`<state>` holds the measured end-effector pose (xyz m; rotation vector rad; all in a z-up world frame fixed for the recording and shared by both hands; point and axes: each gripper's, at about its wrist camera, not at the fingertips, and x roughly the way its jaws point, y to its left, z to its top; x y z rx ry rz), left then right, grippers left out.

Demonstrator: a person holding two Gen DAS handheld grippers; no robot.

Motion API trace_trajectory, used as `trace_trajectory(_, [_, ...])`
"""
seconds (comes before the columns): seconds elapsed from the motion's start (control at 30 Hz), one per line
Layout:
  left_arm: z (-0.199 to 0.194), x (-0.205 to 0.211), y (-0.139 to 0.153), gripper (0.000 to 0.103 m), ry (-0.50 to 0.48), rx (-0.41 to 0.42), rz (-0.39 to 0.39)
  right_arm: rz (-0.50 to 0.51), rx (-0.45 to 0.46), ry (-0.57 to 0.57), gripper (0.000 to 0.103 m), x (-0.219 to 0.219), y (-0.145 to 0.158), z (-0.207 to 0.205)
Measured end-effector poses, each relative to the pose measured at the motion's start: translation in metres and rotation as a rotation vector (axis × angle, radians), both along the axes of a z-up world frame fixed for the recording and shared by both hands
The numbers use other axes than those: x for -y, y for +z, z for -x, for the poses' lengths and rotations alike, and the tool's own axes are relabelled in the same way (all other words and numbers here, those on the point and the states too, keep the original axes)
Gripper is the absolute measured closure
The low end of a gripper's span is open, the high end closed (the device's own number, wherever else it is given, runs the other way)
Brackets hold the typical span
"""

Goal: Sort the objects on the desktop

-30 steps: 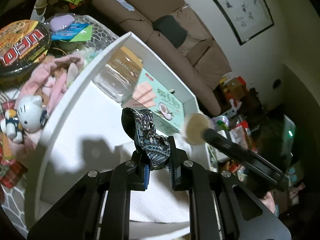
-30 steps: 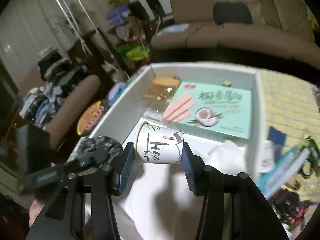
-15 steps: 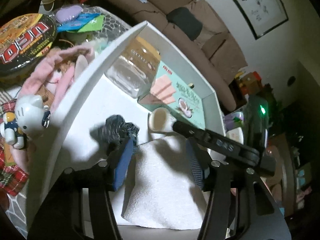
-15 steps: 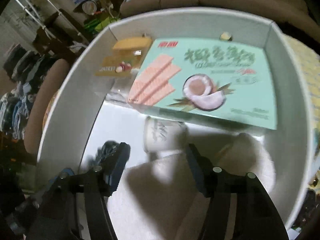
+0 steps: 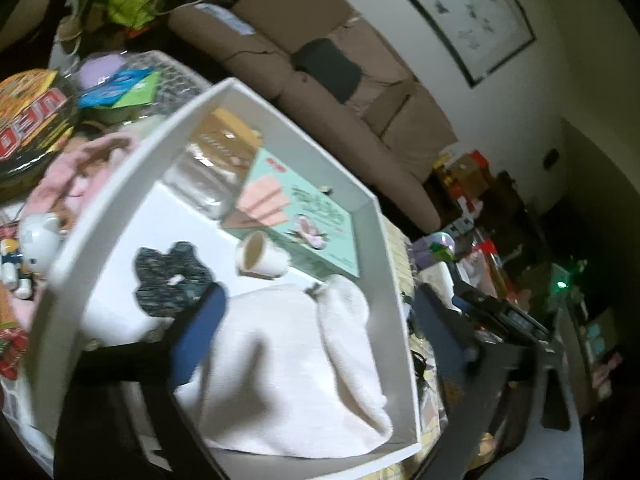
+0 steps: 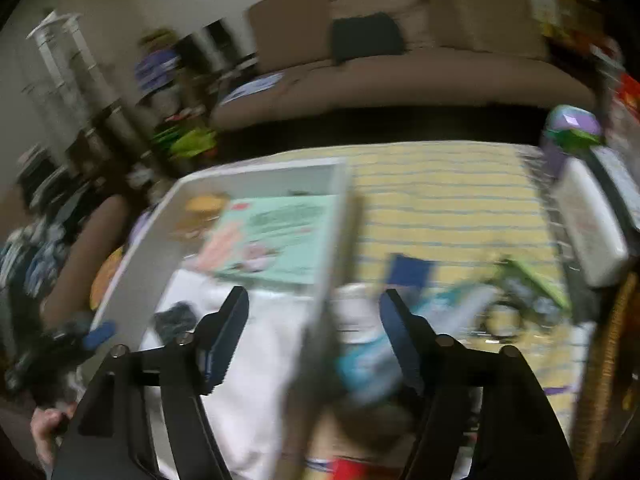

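Observation:
A white box (image 5: 120,196) holds a dark patterned scrunchie (image 5: 170,280), a small paper cup (image 5: 262,260) on its side, a white towel (image 5: 296,364), a green wafer packet (image 5: 308,224) and a clear jar (image 5: 208,176). My left gripper (image 5: 324,320) is open and empty above the towel, the scrunchie lying just beyond its left finger. My right gripper (image 6: 314,332) is open and empty over the box's right wall (image 6: 332,240), with blurred small items (image 6: 448,300) on the yellow mat to its right. The scrunchie also shows in the right wrist view (image 6: 174,318).
Left of the box lie a pink plush (image 5: 80,168), a white cat figure (image 5: 36,236) and a noodle bowl (image 5: 28,116). A yellow striped mat (image 6: 448,200) and a white container (image 6: 592,232) are to the right. A sofa (image 6: 400,60) stands behind.
My left gripper opened and let the scrunchie drop into the box, then drew back. My right gripper let go of the paper cup in the box and swung right over the box wall.

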<state>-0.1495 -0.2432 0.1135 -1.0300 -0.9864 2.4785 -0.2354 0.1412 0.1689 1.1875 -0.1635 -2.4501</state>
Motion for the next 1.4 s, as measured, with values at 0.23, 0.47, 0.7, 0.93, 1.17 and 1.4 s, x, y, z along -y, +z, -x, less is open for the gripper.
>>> trace_trajectory(0.23, [-0.001, -0.039, 0.001, 0.001, -0.089, -0.024, -0.020, 0.057, 0.093, -0.076, 0.030, -0.033, -0.046, 0.022])
trace_trajectory(0.47, [-0.004, -0.102, 0.017, 0.001, -0.259, -0.063, 0.099, 0.102, 0.111, -0.088, 0.033, -0.058, -0.058, 0.008])
trace_trajectory(0.7, [0.040, -0.217, 0.047, 0.006, -0.477, -0.038, 0.440, 0.075, 0.009, -0.127, 0.033, -0.121, -0.041, -0.064])
trace_trajectory(0.93, [0.068, -0.322, 0.035, 0.026, -0.710, 0.025, 0.676, 0.071, -0.059, -0.130, 0.036, -0.162, -0.021, -0.089])
trace_trajectory(1.17, [0.064, -0.372, -0.026, 0.032, -0.753, 0.205, 0.606, 0.243, 0.029, -0.159, 0.048, -0.197, -0.035, -0.075])
trace_trajectory(1.4, [0.076, -0.368, -0.061, 0.025, -0.523, 0.374, 0.456, 0.331, 0.018, -0.188, 0.048, -0.219, -0.026, -0.081])
